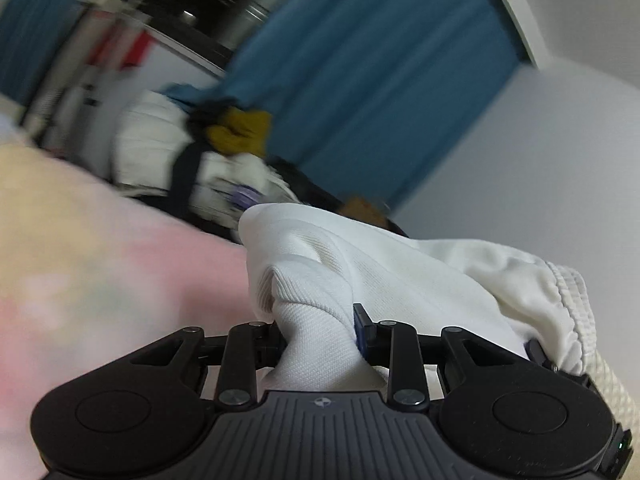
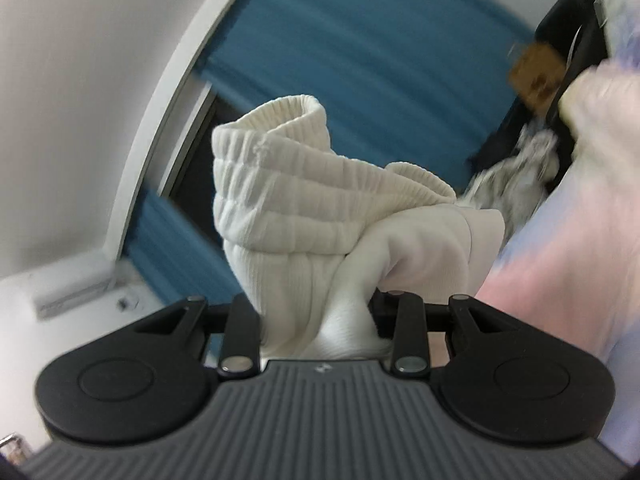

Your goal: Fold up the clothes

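A white knit garment [image 1: 360, 264] bunches up in front of my left gripper [image 1: 320, 332], which is shut on a fold of it. The cloth covers most of both fingers. A ribbed hem of the garment shows at the right edge of the left wrist view. In the right wrist view the same white garment [image 2: 304, 216] rises from my right gripper [image 2: 320, 316], shut on its ribbed cuff end. Both grippers are lifted off the surface and both views are tilted and blurred.
A pastel pink and yellow cloth [image 1: 88, 264] spreads below at the left, also seen as pink cloth [image 2: 560, 280] at the right. A pile of other clothes [image 1: 208, 152] sits in a dark bin behind. Blue curtains [image 1: 368, 80] and a white wall [image 1: 540, 168] fill the background.
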Action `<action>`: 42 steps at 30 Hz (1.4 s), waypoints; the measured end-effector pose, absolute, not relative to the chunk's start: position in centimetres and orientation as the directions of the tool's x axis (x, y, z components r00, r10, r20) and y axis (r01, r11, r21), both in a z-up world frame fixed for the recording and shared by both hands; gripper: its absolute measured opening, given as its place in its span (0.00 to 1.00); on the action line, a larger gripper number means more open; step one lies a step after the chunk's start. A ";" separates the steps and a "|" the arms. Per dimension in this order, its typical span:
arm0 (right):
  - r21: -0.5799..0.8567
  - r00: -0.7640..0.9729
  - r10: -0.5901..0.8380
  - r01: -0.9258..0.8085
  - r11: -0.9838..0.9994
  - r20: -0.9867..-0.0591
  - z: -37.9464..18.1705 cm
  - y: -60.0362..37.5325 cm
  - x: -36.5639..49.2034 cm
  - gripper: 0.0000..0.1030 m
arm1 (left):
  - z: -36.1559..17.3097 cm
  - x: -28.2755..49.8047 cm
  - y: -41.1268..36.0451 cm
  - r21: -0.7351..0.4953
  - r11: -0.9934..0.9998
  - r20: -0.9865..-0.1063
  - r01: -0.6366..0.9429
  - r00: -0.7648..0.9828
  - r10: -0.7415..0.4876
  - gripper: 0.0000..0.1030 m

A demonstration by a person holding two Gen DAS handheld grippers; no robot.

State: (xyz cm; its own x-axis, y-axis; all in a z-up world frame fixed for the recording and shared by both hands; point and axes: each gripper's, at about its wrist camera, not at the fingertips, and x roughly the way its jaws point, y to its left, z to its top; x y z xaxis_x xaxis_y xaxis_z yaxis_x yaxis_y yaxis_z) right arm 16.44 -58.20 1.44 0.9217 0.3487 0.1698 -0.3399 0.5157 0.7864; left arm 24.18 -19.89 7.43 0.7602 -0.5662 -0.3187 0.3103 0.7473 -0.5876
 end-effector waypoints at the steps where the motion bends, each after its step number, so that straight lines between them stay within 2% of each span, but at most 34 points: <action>1: 0.794 0.933 0.316 -0.323 0.516 0.174 0.6 -60.0 16.6 0.34 | 7.2 25.8 -22.1 -0.577 0.745 -0.323 0.334 0.745 -0.584 0.30; 6: 0.847 0.973 0.155 -0.225 0.482 0.170 -5.1 -67.4 17.4 0.34 | 3.8 32.1 -32.0 -0.525 0.734 -0.366 0.431 0.665 -0.652 0.30; 9: 0.884 0.990 0.058 -0.141 0.447 0.128 -10.0 -69.6 17.3 0.34 | -0.4 34.6 -36.4 -0.488 0.738 -0.429 0.467 0.607 -0.668 0.30; 12: 0.894 1.000 0.013 -0.019 0.448 0.015 -13.9 -70.2 16.9 0.34 | -5.4 36.1 -38.8 -0.459 0.763 -0.530 0.456 0.549 -0.647 0.30; 15: 0.907 0.993 0.018 0.096 0.410 -0.114 -18.4 -69.9 16.4 0.34 | -8.8 36.4 -39.3 -0.416 0.785 -0.589 0.459 0.521 -0.617 0.32; 19: 0.932 0.983 0.018 0.166 0.322 -0.182 -22.7 -69.5 15.2 0.34 | -12.1 36.9 -39.2 -0.350 0.798 -0.635 0.491 0.502 -0.587 0.41; 24: 0.937 0.975 0.029 0.205 0.283 -0.222 -22.4 -69.5 15.0 0.41 | -11.5 35.4 -37.4 -0.313 0.793 -0.644 0.523 0.497 -0.582 0.44; 30: 0.904 0.940 -0.011 0.332 0.269 -0.342 -20.0 -67.9 11.0 0.50 | -5.5 30.4 -34.9 -0.215 0.794 -0.665 0.569 0.511 -0.545 0.53; 33: 0.856 0.916 -0.061 0.393 0.334 -0.397 -17.0 -66.5 8.3 0.50 | -2.1 27.1 -32.9 -0.192 0.790 -0.651 0.582 0.527 -0.546 0.54; 36: 0.784 0.895 -0.091 0.428 0.451 -0.437 -12.9 -64.4 6.2 0.50 | 1.4 23.2 -31.0 -0.181 0.787 -0.610 0.590 0.560 -0.560 0.63; 42: 0.567 0.898 -0.160 0.388 0.726 -0.410 -2.8 -58.1 0.6 0.50 | 7.7 15.2 -27.4 -0.141 0.782 -0.537 0.608 0.616 -0.576 0.65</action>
